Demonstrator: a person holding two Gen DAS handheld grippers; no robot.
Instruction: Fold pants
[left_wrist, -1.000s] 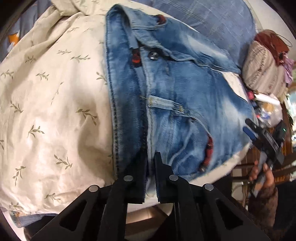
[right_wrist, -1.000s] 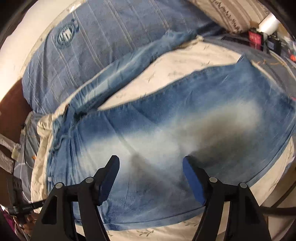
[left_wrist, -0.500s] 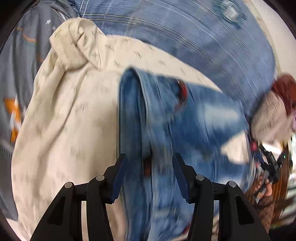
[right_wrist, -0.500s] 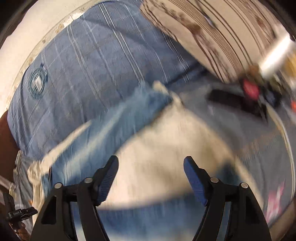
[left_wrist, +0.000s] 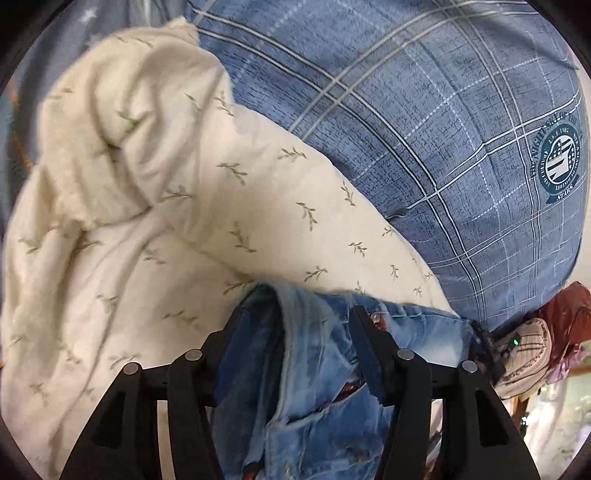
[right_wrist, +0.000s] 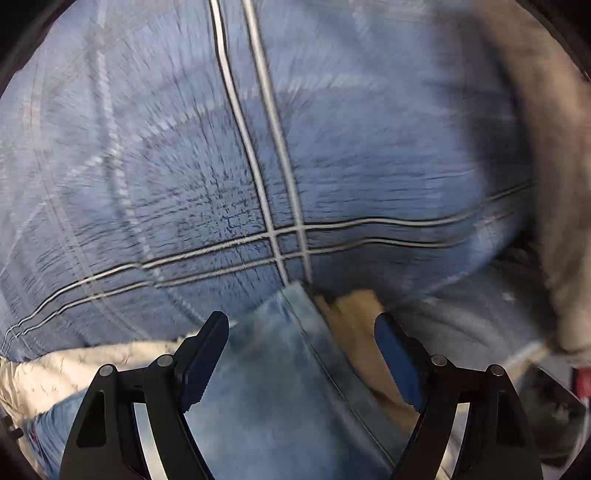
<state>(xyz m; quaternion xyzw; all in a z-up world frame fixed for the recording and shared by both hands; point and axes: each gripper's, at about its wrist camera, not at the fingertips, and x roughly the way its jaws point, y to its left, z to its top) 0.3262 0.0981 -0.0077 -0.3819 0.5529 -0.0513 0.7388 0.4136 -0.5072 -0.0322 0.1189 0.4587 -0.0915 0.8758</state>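
The jeans (left_wrist: 314, 369) lie on the cream blanket (left_wrist: 147, 221), their waistband bunched between the wide-open jaws of the left gripper (left_wrist: 295, 343). A leg end lies between the equally wide jaws of the right gripper (right_wrist: 301, 354), pointing ahead toward the blue checked pillow (right_wrist: 221, 147). Both grippers are placed to close on cloth; neither holds it yet.

We see a big blue checked pillow (left_wrist: 424, 122) with thin white lines and a round badge (left_wrist: 558, 162) on it. A soft cream blanket (left_wrist: 155, 206) with little green leaf sprigs lies bunched beside it, touching it. Far right sits a pile of red and striped cloth (left_wrist: 546, 343). Up close, the blue pillow cloth (right_wrist: 258, 155) looks blurry.
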